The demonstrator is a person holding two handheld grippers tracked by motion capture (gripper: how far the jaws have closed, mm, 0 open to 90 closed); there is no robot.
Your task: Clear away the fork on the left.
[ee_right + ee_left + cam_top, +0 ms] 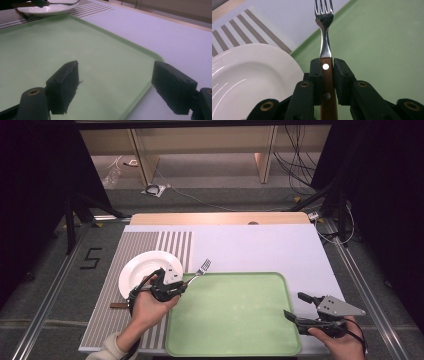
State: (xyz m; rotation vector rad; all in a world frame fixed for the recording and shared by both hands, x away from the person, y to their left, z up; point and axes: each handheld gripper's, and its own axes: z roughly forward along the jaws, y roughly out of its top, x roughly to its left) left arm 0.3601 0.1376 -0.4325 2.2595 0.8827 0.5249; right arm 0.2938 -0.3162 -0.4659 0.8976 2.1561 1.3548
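A fork [199, 270] with a wooden handle and steel tines [323, 11] is clamped in my left gripper [176, 285], which is shut on the handle [327, 82]. The fork hangs over the left rim of the green tray [235, 312], tines pointing away to the upper right. A white plate [142, 270] lies on the striped placemat [131, 251] just left of that gripper; it also shows in the left gripper view [249, 77]. My right gripper [301, 309] stands open over the tray's right edge [140, 82], nothing between its jaws.
A dark brown handle [118, 305] lies on the placemat below the plate. The white table surface [260, 247] stretches behind the tray. Beyond the table's far wooden edge are floor cables and shelving legs.
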